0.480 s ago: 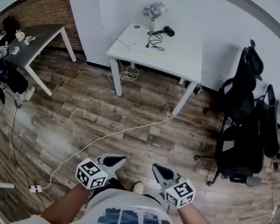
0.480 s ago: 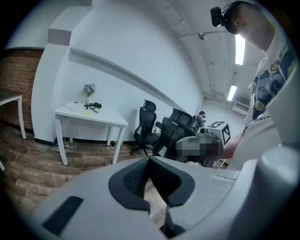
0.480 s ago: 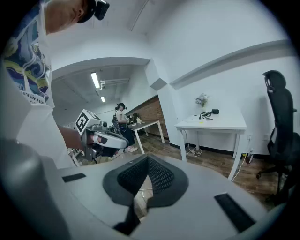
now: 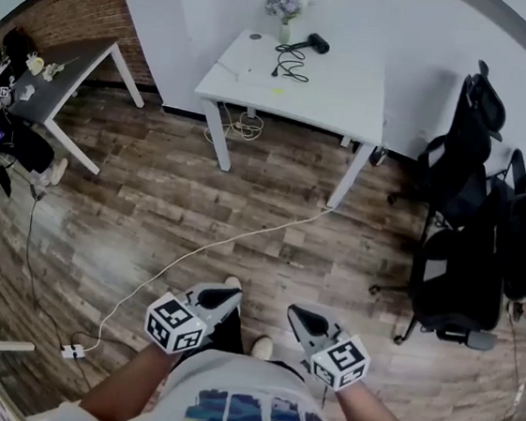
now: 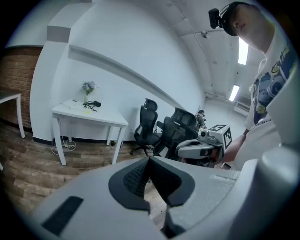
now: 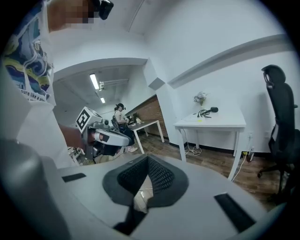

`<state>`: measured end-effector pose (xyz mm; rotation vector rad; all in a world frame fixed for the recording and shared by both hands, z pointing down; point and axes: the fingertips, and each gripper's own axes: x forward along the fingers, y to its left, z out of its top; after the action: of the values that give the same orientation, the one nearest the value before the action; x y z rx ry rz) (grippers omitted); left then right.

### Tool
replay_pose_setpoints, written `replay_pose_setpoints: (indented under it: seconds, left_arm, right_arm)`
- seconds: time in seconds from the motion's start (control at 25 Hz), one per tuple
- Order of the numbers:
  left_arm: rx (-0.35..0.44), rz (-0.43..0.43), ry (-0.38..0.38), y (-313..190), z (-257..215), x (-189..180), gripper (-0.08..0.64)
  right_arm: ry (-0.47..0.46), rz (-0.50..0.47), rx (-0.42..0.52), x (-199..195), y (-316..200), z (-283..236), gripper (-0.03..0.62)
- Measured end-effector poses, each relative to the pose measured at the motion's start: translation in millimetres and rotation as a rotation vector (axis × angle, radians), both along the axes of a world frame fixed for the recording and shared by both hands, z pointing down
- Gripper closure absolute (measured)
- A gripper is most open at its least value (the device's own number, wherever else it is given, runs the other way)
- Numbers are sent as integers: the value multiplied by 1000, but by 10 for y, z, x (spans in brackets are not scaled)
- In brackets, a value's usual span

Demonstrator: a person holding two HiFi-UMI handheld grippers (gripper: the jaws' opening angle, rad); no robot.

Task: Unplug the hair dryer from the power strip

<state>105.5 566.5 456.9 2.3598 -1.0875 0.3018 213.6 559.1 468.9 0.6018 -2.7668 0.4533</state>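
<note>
Head view: the person's forearms and shirt are cut off by the bottom edge. Two grippers show there, the left gripper (image 4: 223,296) and the right gripper (image 4: 297,315). Both are held over the wooden floor (image 4: 151,202), well apart from the table, with their jaws pointing toward it. One white table (image 4: 343,91) stands by the far wall. The dryer (image 4: 312,42) lies near its far edge, beside one vase of flowers (image 4: 287,9), and its black cord (image 4: 289,66) is looped toward the table's left edge. Where the cord ends is too small to tell, and the power strip cannot be picked out. One white cable (image 4: 241,237) runs over the floor from the table's right front leg to a small white block (image 4: 70,351) near the bottom left. Two black chairs (image 4: 464,266) at the right overlap, one partly hiding the other. One dark table (image 4: 66,74) is cut off at the left edge. Left gripper view: the jaws are pressed together with nothing between them, and the dryer is a tiny dark speck on the distant table. Right gripper view: its jaws also meet at the tips and hold nothing. The table and dryer are far off, and one chair is cut off at the right edge.
</note>
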Motion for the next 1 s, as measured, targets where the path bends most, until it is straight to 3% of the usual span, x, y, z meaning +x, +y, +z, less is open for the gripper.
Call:
replay_pose_setpoints:
  seconds: [0.28, 0.4, 0.64, 0.76, 1.0]
  left_arm:
    - [25, 35, 9, -747, 33, -262, 558]
    - [40, 48, 15, -1141, -30, -465, 558]
    - [92, 48, -23, -1928, -73, -933, 554]
    - [104, 29, -29, -2284, -103, -1222, 449]
    - [122, 3, -37, -2888, -109, -1678, 382]
  right_arm:
    - [20, 62, 30, -199, -751, -26, 589]
    - [26, 83, 42, -359, -1127, -120, 500]
    - [44, 116, 34, -759, -1831, -103, 512]
    - [60, 102, 36, -1050, -2092, -116, 526]
    - [83, 106, 43, -1445, -2561, -115, 523]
